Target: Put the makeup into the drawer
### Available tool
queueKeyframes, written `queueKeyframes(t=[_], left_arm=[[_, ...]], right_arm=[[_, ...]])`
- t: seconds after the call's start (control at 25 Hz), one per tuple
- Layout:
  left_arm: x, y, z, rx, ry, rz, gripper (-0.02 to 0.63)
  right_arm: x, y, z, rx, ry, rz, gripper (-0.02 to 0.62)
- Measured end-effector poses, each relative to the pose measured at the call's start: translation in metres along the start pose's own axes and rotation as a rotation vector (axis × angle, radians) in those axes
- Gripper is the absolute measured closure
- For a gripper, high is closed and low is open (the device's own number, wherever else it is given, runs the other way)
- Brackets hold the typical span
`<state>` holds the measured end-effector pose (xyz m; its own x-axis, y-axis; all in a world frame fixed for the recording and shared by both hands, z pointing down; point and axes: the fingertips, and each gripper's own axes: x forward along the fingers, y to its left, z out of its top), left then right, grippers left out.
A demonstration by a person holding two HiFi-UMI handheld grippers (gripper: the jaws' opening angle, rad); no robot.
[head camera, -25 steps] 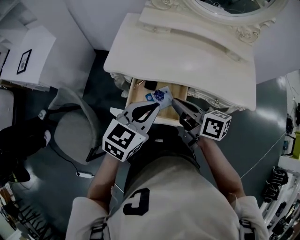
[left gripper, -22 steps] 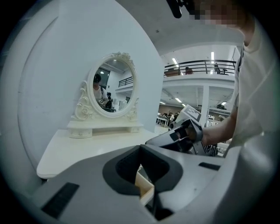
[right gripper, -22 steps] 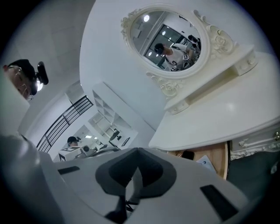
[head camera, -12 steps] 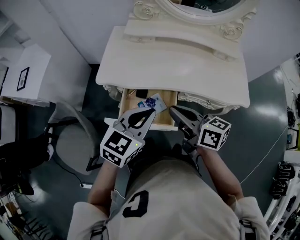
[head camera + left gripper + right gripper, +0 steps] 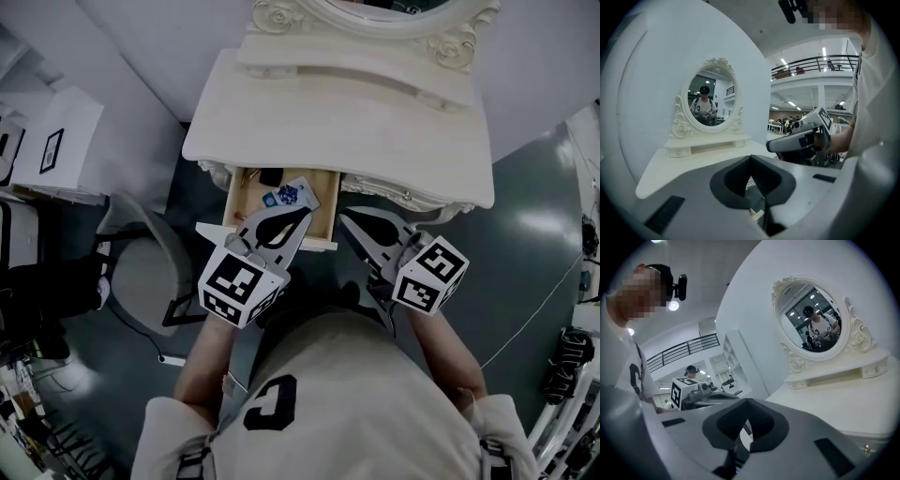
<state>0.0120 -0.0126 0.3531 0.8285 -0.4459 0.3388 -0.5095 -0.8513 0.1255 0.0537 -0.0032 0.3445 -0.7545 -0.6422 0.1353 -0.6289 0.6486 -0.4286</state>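
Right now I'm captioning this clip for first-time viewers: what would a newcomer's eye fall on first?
The cream dressing table with its ornate oval mirror fills the upper middle of the head view. Below its top, an open wooden drawer holds small makeup items, one of them blue-patterned. Near the drawer's front, the left gripper and right gripper hang side by side, both shut and empty.

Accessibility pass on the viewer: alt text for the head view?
Seen from above, a person holds the left gripper and right gripper, both shut and empty, before an open light wooden drawer of a cream dressing table. Small makeup items, one blue and white, lie inside.
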Motion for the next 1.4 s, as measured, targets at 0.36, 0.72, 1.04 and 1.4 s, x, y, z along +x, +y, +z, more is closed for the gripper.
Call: queueKeyframes(t=[0.36, 0.72, 1.04, 1.4], left_arm=[[0.021, -0.048, 0.006, 0.026, 0.014, 0.014, 0.550], [0.034, -0.088, -0.007, 0.009, 0.061, 0.066, 0.550], [0.027, -0.077, -0.008, -0.016, 0.045, 0.090, 0.551], [0.027, -0.052, 0.000, -0.005, 0.026, 0.028, 0.550]], right_arm=[[-0.051, 0.000, -0.002, -0.018, -0.010, 0.041, 0.568], [-0.088, -0.004, -0.010, 0.028, -0.002, 0.102, 0.569], [-0.082, -0.009, -0.016, 0.039, 0.015, 0.102, 0.569], [-0.054, -0.004, -0.011, 0.012, 0.025, 0.061, 0.568]])
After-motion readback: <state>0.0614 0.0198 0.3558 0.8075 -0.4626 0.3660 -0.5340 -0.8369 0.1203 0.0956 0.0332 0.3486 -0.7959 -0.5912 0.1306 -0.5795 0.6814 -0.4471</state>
